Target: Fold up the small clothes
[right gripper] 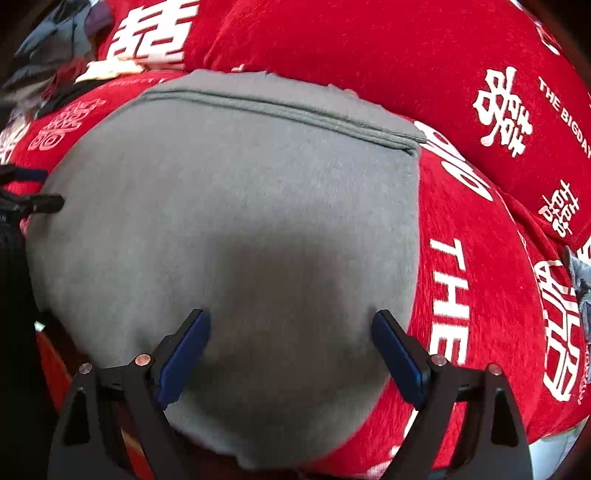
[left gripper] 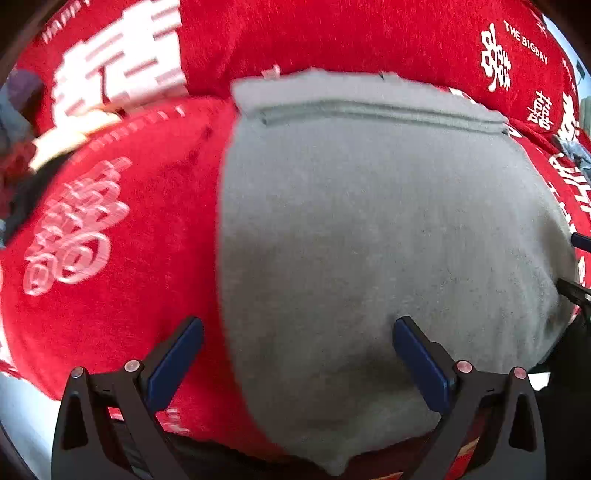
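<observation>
My left gripper and right gripper hang over a grey garment spread flat on a red cover printed with white characters, both sets of jaws wide apart and clamped on nothing. The garment's stitched hem lies at the far edge; its near edge drapes towards me. At far left sits a blurred heap of other clothes.
</observation>
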`<state>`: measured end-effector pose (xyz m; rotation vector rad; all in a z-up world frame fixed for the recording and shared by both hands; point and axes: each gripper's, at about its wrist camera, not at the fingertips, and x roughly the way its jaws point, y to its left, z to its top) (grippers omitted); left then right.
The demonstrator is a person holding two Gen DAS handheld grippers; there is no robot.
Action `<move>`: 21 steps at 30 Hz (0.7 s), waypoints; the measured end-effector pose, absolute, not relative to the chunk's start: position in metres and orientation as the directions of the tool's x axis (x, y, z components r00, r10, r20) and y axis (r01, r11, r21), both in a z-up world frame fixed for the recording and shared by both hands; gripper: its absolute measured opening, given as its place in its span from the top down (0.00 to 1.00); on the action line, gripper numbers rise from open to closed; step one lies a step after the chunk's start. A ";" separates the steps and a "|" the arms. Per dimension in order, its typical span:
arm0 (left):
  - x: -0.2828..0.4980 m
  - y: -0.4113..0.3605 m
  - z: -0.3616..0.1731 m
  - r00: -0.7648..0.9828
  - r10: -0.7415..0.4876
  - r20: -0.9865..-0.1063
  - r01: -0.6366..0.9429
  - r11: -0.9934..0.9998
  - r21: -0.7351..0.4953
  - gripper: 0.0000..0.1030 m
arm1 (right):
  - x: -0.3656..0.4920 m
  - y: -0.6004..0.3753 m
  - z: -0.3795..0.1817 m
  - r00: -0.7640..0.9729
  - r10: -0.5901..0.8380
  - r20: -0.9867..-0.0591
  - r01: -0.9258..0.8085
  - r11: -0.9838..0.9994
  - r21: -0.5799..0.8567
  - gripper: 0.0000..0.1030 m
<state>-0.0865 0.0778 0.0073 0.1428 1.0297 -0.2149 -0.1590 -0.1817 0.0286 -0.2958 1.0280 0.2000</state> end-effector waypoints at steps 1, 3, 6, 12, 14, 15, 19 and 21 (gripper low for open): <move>-0.089 0.073 0.013 0.508 -0.131 -0.851 0.270 0.963 0.012 0.00 | -0.161 -0.171 0.033 0.527 0.057 -0.848 -0.347 0.925 -0.153 0.11; -0.090 0.056 0.016 0.502 -0.172 -0.848 0.324 0.946 0.000 0.00 | -0.159 -0.142 0.032 0.535 0.102 -0.839 -0.444 0.879 -0.176 0.11; -0.097 0.014 0.009 0.487 -0.188 -0.853 0.447 0.892 0.059 0.00 | -0.152 -0.103 0.013 0.508 0.119 -0.853 -0.571 0.788 -0.230 0.11; -0.109 0.034 -0.011 0.453 -0.178 -0.873 0.441 0.896 0.046 0.00 | -0.165 -0.137 0.002 0.502 0.136 -0.854 -0.578 0.788 -0.214 0.10; -0.118 0.049 -0.015 0.440 -0.160 -0.883 0.437 0.898 0.055 0.00 | -0.178 -0.155 -0.001 0.512 0.116 -0.851 -0.569 0.788 -0.236 0.10; -0.124 0.053 -0.017 0.434 -0.151 -0.888 0.436 0.898 0.061 0.00 | -0.188 -0.165 -0.001 0.514 0.115 -0.850 -0.568 0.788 -0.237 0.10; -0.134 0.057 -0.019 0.385 -0.115 -0.916 0.444 0.893 0.074 0.00 | -0.209 -0.175 -0.011 0.520 -0.003 -0.854 -0.568 0.745 -0.349 0.10; -0.141 0.054 -0.021 0.374 -0.019 -0.927 0.446 0.880 0.162 0.00 | -0.213 -0.174 -0.006 0.512 -0.042 -0.858 -0.560 0.741 -0.371 0.10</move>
